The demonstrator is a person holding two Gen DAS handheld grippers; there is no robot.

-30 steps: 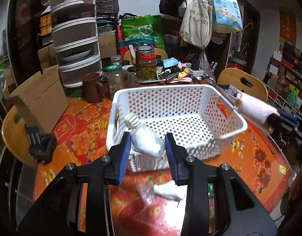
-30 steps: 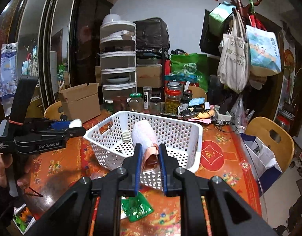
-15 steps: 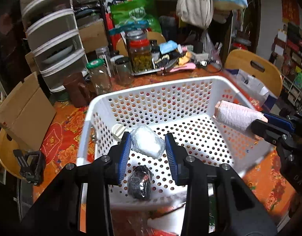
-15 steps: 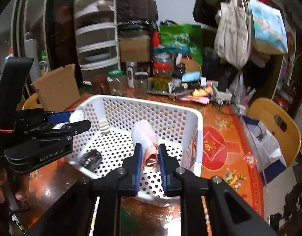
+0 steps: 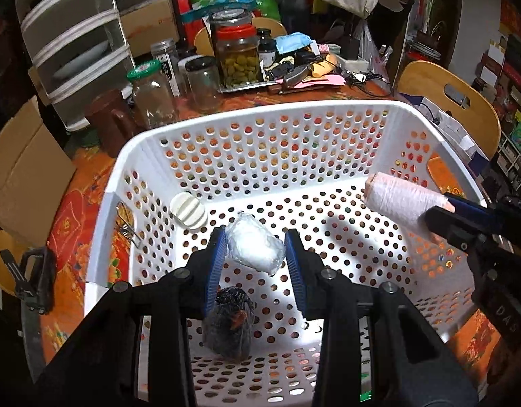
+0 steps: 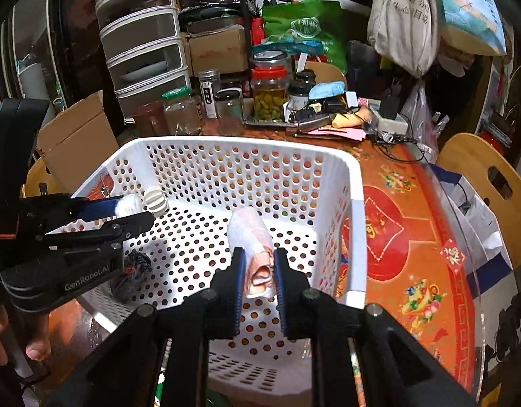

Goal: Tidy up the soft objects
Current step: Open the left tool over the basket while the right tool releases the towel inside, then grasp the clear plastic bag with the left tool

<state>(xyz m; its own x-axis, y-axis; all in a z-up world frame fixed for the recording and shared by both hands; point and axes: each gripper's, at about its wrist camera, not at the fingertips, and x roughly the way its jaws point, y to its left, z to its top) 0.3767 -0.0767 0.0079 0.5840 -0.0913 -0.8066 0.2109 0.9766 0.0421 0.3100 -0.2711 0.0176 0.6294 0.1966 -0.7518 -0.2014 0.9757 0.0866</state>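
Observation:
A white perforated basket (image 5: 294, 118) (image 6: 357, 203) stands on the orange table. My left gripper (image 5: 255, 252) (image 6: 138, 213) is shut on a white soft bundle in clear plastic (image 5: 253, 247) and holds it above the basket floor. My right gripper (image 6: 258, 271) (image 5: 440, 210) is shut on a pink rolled towel (image 6: 250, 234) (image 5: 399, 203), held over the basket's right side. A dark bagged bundle (image 5: 230, 322) (image 6: 133, 268) lies on the basket floor under the left gripper. A small white ribbed item (image 5: 189, 208) (image 6: 155, 200) rests in the far left corner.
Glass jars (image 5: 152, 95), a pickle jar (image 5: 238, 57) and a tray of clutter stand behind the basket. A cardboard box (image 5: 19, 169) and drawer tower (image 5: 74, 34) are at the left. A wooden chair (image 6: 484, 183) is at the right. A metal clip (image 5: 126, 230) hangs on the left wall.
Both grippers have moved forward from in front of the basket to above its inside, each still holding its bundle. The dark bundle on the basket floor has come into view.

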